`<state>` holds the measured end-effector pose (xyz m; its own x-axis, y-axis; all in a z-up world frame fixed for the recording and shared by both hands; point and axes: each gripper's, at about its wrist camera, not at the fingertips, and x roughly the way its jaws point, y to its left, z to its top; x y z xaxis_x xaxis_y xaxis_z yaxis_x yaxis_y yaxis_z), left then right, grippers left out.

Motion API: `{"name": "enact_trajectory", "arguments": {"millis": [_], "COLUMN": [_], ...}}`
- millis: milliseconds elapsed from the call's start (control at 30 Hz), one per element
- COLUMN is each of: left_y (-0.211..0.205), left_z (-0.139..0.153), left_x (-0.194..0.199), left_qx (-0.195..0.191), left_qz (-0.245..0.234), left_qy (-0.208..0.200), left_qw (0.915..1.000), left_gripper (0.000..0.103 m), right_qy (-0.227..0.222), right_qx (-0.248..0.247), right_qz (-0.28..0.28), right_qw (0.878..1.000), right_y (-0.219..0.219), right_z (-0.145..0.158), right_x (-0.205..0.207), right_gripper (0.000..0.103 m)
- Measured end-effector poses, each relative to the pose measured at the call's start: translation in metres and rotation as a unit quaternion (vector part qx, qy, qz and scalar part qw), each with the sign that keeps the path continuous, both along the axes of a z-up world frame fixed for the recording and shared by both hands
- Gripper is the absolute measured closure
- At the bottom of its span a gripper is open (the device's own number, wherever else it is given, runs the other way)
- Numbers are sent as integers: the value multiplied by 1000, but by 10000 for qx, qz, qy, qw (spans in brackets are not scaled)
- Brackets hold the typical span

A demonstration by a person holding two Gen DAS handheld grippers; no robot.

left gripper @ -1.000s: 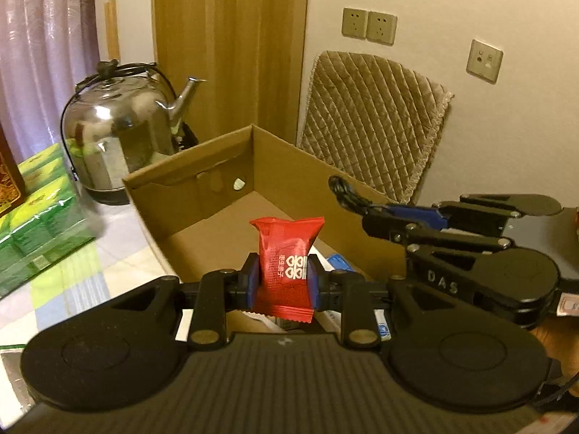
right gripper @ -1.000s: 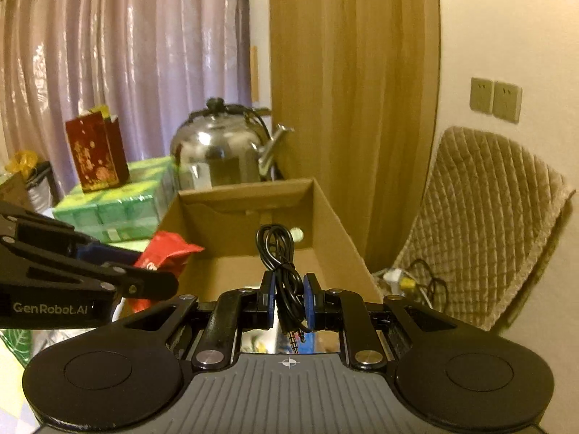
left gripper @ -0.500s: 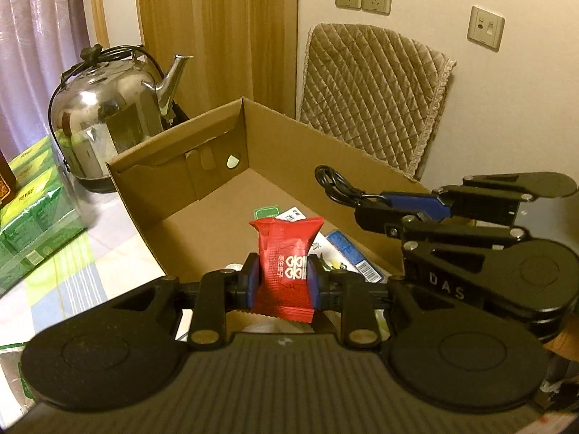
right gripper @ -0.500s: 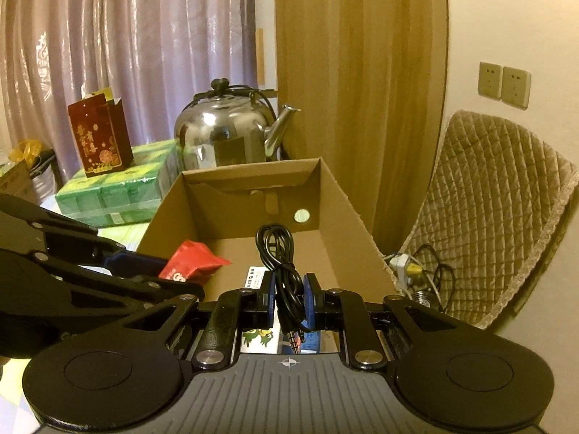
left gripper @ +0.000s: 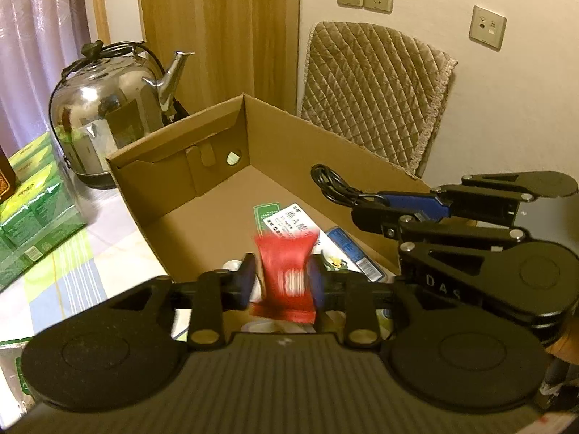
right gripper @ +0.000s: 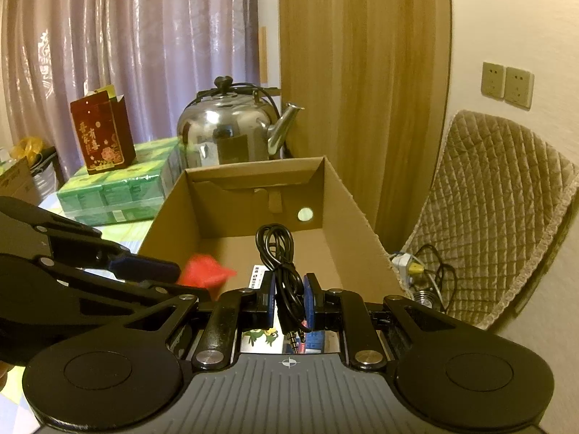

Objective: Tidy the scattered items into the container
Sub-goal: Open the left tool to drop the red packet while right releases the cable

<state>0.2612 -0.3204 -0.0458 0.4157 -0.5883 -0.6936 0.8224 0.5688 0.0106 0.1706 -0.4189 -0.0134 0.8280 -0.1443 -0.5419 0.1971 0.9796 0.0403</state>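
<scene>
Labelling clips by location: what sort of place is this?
Probably a home room: a steel kettle on a cloth-covered table, curtains, and a quilted chair cushion.

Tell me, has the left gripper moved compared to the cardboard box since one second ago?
Yes. The left gripper has advanced over the cardboard box, whose floor now shows more.

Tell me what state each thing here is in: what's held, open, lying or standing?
left gripper: open, the packet motion-blurred between its fingers.
red snack packet: blurred, over the box.
right gripper: shut on the cable.
black cable: coiled, held over the box.
cardboard box: open-topped, packets lying inside.
kettle: upright, lid on.
red gift bag: standing on the green packs.
</scene>
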Motion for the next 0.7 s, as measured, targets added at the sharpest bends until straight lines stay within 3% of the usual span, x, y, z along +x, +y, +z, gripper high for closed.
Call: {"name": "enact_trajectory", "arguments": {"millis": [700], "left_y": [73], "left_z": [24], "left_x": [21], "left_qx": [-326], "left_qz": [674], "left_qy": [-294], "left_qw": [9968], "left_gripper": [70], "right_qy": [120], "right_qx": [303], "right_qz": [320], "right_qw": [9990], "right_y": [9], "right_z": [-6], "right_x": [8], "right_gripper": [90]}}
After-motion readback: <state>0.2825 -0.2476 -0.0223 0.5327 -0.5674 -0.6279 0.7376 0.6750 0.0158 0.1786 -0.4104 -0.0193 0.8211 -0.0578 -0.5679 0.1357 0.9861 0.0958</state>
